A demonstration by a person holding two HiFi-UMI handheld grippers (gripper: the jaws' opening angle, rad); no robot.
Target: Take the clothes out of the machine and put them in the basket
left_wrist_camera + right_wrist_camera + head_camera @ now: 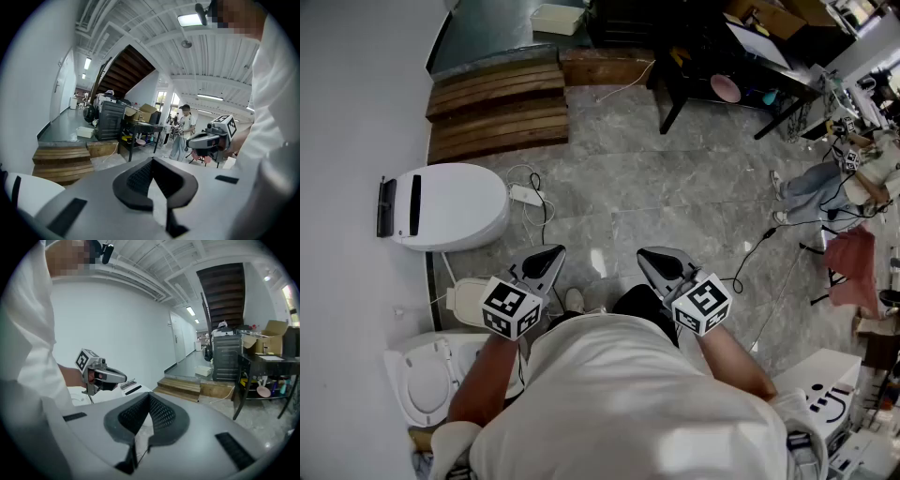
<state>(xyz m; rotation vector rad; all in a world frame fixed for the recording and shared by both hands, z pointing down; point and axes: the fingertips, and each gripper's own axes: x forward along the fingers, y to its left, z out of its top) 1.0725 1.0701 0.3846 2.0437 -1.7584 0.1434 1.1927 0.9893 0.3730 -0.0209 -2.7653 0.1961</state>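
My left gripper (549,253) and right gripper (652,254) are both closed on nothing, and the white machine (455,208) lies off to my left, nearer the left one.

Left gripper (546,259): lower centre-left of head view, jaws together, nothing between them.
Right gripper (660,259): lower centre-right, jaws together, empty.
Forearms (483,375): bare, extended forward, roughly parallel.
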